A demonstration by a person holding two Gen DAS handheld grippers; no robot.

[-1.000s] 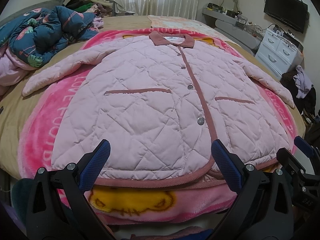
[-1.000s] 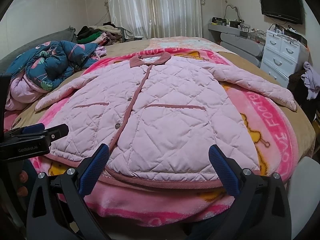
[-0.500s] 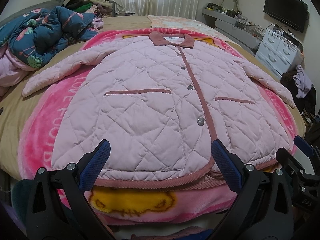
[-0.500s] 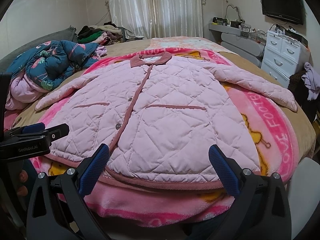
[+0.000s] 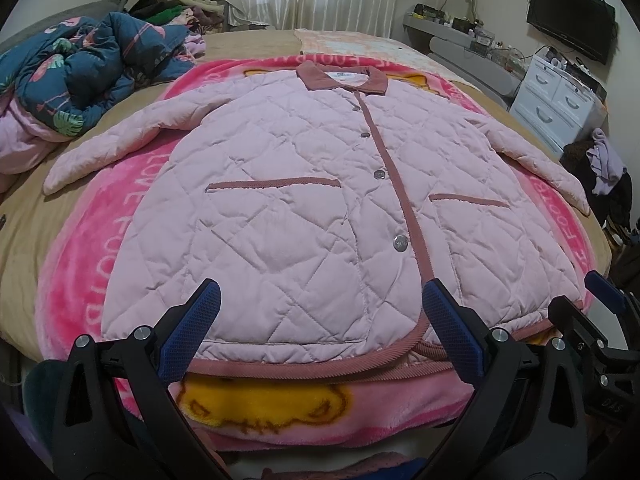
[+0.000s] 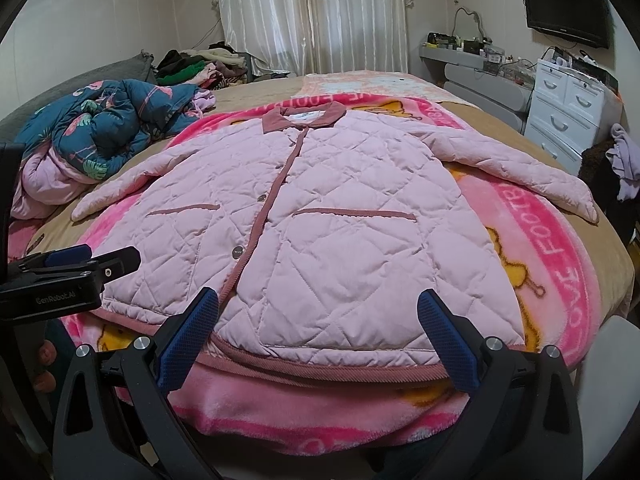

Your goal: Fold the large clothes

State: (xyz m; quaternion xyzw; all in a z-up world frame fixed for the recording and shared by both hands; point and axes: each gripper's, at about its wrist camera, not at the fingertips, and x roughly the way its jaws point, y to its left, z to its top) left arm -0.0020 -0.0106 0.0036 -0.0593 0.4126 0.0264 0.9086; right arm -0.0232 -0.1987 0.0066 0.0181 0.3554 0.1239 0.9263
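Note:
A pink quilted jacket (image 5: 288, 184) (image 6: 344, 216) with a dusty-rose collar and trim lies flat and buttoned on a pink cartoon blanket (image 5: 72, 264) (image 6: 560, 248), both sleeves spread outward. My left gripper (image 5: 320, 320) is open at the near hem, left of the button placket, nothing between its blue pads. My right gripper (image 6: 318, 320) is open at the hem of the jacket's right half, also empty. The right gripper's body shows at the right edge of the left wrist view, and the left gripper's body at the left edge of the right wrist view.
A crumpled blue floral quilt (image 5: 84, 72) (image 6: 104, 128) and piled clothes (image 6: 192, 66) lie at the bed's far left. A white drawer chest (image 5: 560, 100) (image 6: 568, 104), a wall TV (image 6: 566, 8) and hanging clothes (image 5: 604, 160) stand on the right. Curtains (image 6: 312, 16) close the back.

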